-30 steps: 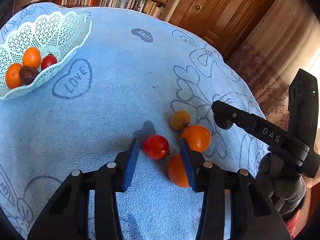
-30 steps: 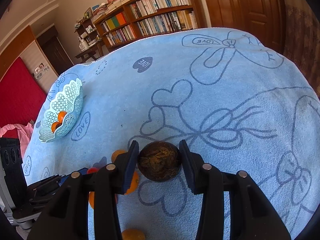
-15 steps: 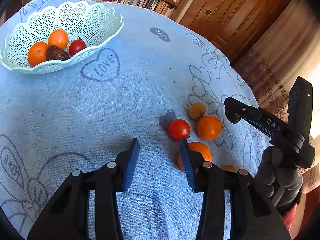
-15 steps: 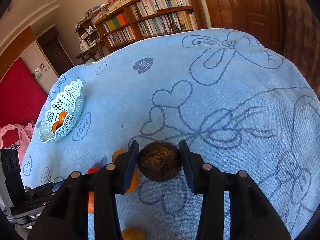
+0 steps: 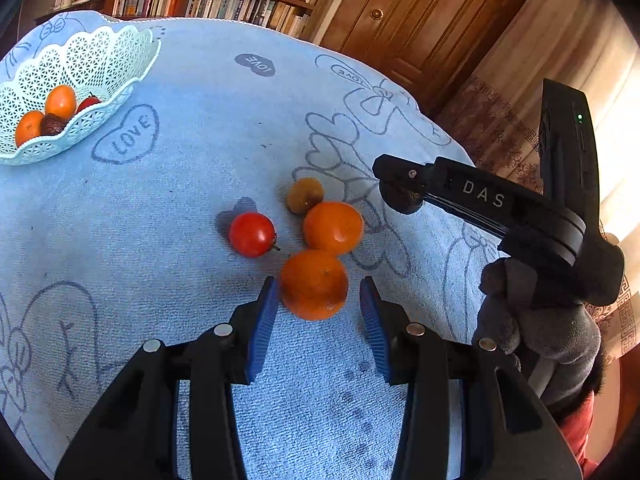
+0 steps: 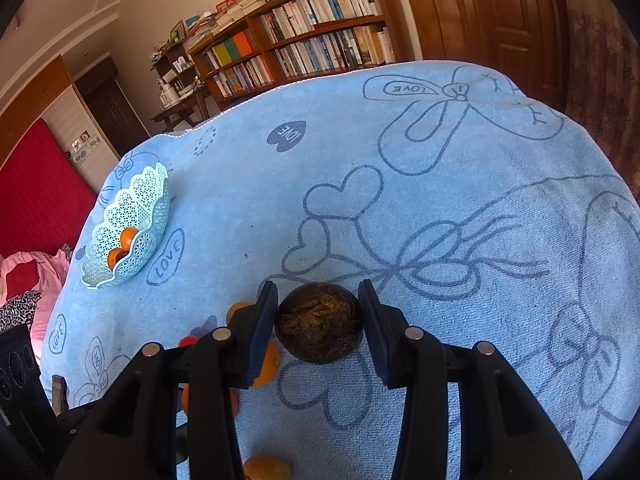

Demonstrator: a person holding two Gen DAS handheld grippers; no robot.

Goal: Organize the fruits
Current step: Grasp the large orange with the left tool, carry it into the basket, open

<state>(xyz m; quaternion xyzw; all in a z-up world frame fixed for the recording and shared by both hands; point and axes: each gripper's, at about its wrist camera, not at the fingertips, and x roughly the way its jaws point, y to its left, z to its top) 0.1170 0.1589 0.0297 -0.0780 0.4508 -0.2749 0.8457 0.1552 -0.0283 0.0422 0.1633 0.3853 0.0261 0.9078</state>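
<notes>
Two hand-held grippers are in play: my left hand-held gripper (image 5: 316, 322) stands wide around the nearest orange (image 5: 313, 284), jaws not yet touching it, and my right hand-held gripper (image 6: 318, 326) holds a dark brown fruit (image 6: 319, 327) above the blue towel (image 6: 440, 200). Closing off-centre, I judge, could squirt the orange into the second orange (image 5: 333, 227) touching it, nudging the yellowish fruit (image 5: 305, 195) and red tomato (image 5: 252, 234). Beyond lies open cloth up to the lattice basket (image 5: 120, 56), which already holds fruit. Its far-left spot near the desk edge risks overshoot.
</notes>
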